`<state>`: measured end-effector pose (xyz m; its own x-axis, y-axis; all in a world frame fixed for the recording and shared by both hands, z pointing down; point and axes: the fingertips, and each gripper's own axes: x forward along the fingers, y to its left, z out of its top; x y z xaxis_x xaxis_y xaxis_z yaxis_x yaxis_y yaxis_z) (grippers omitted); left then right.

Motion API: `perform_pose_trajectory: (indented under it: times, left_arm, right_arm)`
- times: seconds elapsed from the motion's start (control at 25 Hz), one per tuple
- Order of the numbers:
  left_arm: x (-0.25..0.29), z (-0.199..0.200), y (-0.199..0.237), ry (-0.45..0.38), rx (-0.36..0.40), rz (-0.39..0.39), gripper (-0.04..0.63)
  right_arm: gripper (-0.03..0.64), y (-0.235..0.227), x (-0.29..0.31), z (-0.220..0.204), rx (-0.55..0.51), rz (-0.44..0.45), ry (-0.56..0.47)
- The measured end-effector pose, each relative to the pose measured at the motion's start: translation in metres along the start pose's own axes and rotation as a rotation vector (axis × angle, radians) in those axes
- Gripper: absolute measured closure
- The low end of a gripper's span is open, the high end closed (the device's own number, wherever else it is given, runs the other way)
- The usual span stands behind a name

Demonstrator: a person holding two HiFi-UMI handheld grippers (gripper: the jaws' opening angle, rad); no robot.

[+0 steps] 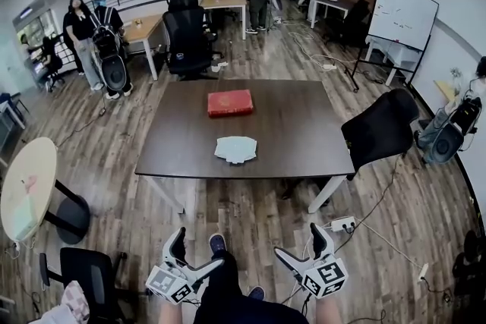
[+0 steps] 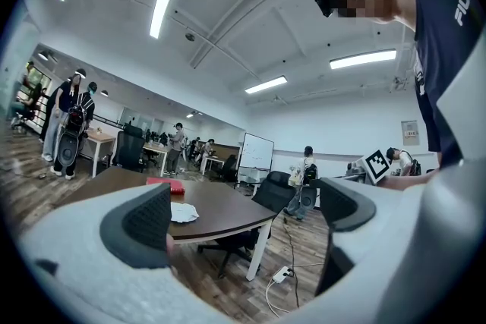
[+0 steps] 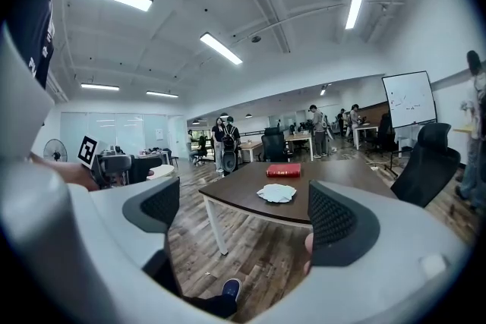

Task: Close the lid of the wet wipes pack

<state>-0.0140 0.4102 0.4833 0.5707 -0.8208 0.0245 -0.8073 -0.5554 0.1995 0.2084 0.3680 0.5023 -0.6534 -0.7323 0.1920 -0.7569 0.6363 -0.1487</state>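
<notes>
A white soft pack [image 1: 235, 149] lies near the front edge of a dark brown table [image 1: 304, 125], and a flat red rectangular pack [image 1: 230, 102] lies behind it toward the middle. Both grippers hang low and well short of the table, over the wooden floor. My left gripper [image 1: 199, 248] is open with nothing between its pads. My right gripper [image 1: 298, 240] is open and empty too. In the left gripper view the gripper [image 2: 247, 216] points at the table, with the white pack [image 2: 182, 212] and red pack [image 2: 165, 184] far off. The right gripper [image 3: 247, 212] also faces the white pack [image 3: 276, 193] and red pack [image 3: 282, 171].
A black office chair [image 1: 383, 129] stands at the table's right corner, another [image 1: 186, 38] beyond its far side. A round pale table [image 1: 26, 190] and a black chair [image 1: 95, 273] are at the left. A power strip [image 1: 343, 224] with cables lies on the floor. People stand at the back.
</notes>
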Motion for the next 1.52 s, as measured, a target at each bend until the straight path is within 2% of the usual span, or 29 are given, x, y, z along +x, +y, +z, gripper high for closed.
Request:
perform_pose_trajectory:
  times: [0.2,0.48,0.88,1.52]
  left_arm:
    - [0.013,0.002,0.020,-0.006,0.030,-0.020,-0.003]
    - [0.037,0.010,0.045,-0.018,0.054,-0.037,-0.003]
    - [0.057,0.002,0.073,-0.005,0.030,-0.038,-0.003]
    - [0.122,0.016,0.150,0.038,0.032,-0.043,-0.003]
  right_arm:
    - [0.074,-0.004,0.019,0.002,-0.051,-0.001,-0.004]
    - [0.074,-0.014,0.038,0.011,-0.058,-0.012,-0.009]
    - [0.074,-0.025,0.077,0.016,-0.052,0.002,0.000]
    - [0.075,-0.065,0.174,0.033,-0.024,0.009,0.035]
